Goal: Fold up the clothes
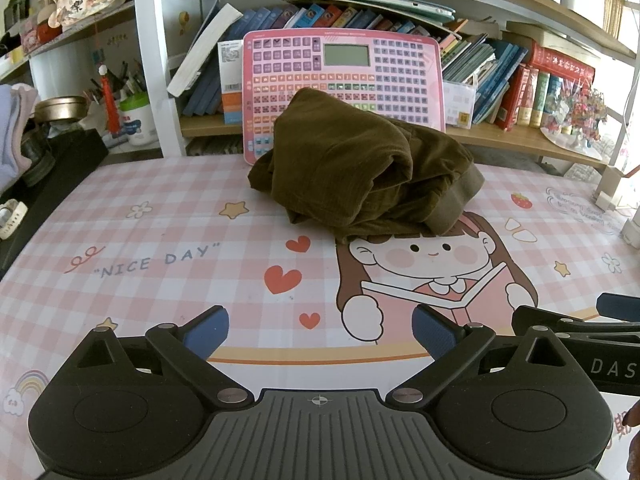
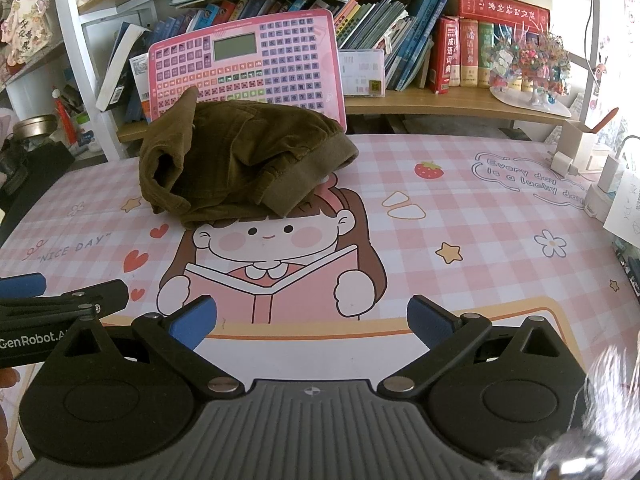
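Observation:
A crumpled olive-brown corduroy garment [image 1: 360, 172] lies in a heap at the back of the pink checked desk mat [image 1: 160, 240], leaning against a pink keyboard toy. The same garment [image 2: 240, 164] shows upper left in the right wrist view, ribbed hem toward the right. My left gripper [image 1: 320, 330] hovers open over the near part of the mat, well short of the garment, nothing between its blue pads. My right gripper [image 2: 312, 320] is open too, beside the left one, also empty. The left gripper's side [image 2: 48, 300] shows at the left edge of the right wrist view.
A pink keyboard toy [image 1: 344, 80] stands upright behind the garment against a bookshelf [image 1: 520, 92]. Chargers and a small box [image 2: 580, 152] sit at the mat's right edge. Black objects and folded pale cloth [image 1: 16, 132] lie at the left.

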Demonstrator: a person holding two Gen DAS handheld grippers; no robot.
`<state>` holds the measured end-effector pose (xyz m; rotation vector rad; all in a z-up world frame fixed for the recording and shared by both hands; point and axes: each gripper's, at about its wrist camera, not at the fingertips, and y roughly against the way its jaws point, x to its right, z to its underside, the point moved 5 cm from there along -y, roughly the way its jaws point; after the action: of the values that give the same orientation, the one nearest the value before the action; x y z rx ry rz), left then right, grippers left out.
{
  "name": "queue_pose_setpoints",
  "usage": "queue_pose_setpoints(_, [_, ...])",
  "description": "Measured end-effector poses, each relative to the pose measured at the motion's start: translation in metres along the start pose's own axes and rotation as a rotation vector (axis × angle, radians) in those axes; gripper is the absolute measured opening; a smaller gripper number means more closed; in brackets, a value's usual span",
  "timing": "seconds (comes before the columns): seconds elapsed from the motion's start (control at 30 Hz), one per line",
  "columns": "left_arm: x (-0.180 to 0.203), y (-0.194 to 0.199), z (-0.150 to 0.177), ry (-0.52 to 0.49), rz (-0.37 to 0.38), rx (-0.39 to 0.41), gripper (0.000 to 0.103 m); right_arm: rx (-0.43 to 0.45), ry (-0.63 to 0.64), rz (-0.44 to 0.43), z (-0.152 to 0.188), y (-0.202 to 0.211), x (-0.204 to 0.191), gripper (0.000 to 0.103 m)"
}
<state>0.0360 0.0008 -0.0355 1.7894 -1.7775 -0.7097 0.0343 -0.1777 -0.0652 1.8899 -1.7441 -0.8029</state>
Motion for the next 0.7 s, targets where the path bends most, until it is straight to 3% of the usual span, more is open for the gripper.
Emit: queue_pose_setpoints(0.7, [0.0003,0.0015,0.0011,-0.001,-0.003,0.000,0.100,0.000,-0.002,-0.001,0.0011,0.0004,-0.0001,0.103])
